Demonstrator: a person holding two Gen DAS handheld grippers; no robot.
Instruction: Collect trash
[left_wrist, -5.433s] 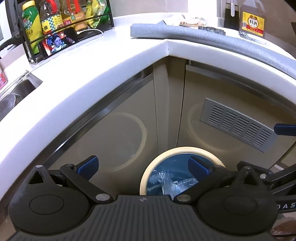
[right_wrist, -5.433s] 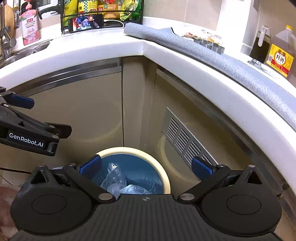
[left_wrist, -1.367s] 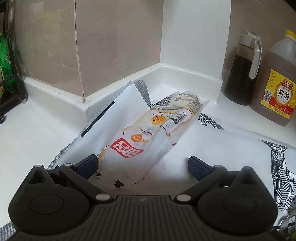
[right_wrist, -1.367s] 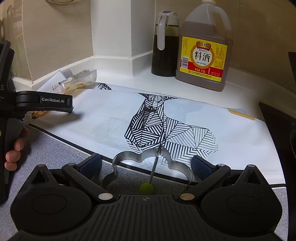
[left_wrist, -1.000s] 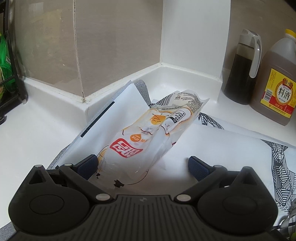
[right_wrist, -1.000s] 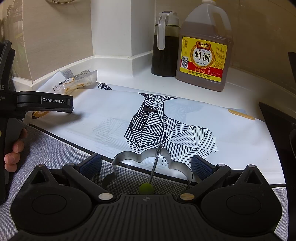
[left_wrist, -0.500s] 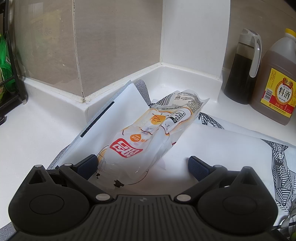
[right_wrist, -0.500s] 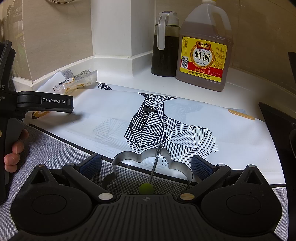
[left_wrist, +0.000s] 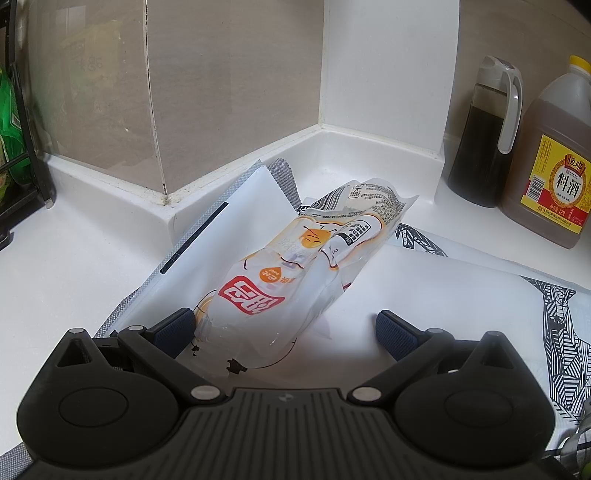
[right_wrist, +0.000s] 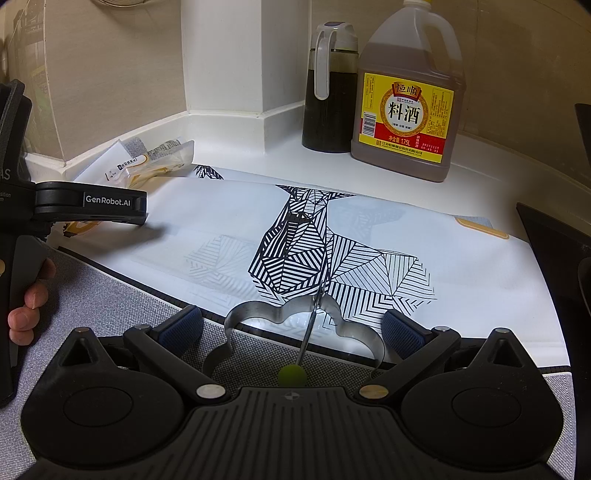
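Observation:
An empty clear plastic wrapper (left_wrist: 295, 280) with a red and orange label lies on the white counter in the corner, on a white envelope (left_wrist: 229, 251). My left gripper (left_wrist: 284, 328) is open, its fingers on either side of the wrapper's near end. The wrapper also shows far left in the right wrist view (right_wrist: 155, 158), beyond the left gripper's body (right_wrist: 88, 206). My right gripper (right_wrist: 291, 328) is open over a metal cookie cutter (right_wrist: 295, 325) and a pick with a green ball (right_wrist: 291, 374).
A white mat with a black geometric deer print (right_wrist: 314, 236) covers the counter, on a grey cloth (right_wrist: 110, 295). A dark sauce jug (right_wrist: 328, 85) and a cooking wine bottle (right_wrist: 406, 92) stand at the back wall. A black rack (left_wrist: 14, 147) stands at far left.
Since 5.4 s ago both grippers rose from the bin below the counter to the counter top. Over the last second nothing has visibly moved.

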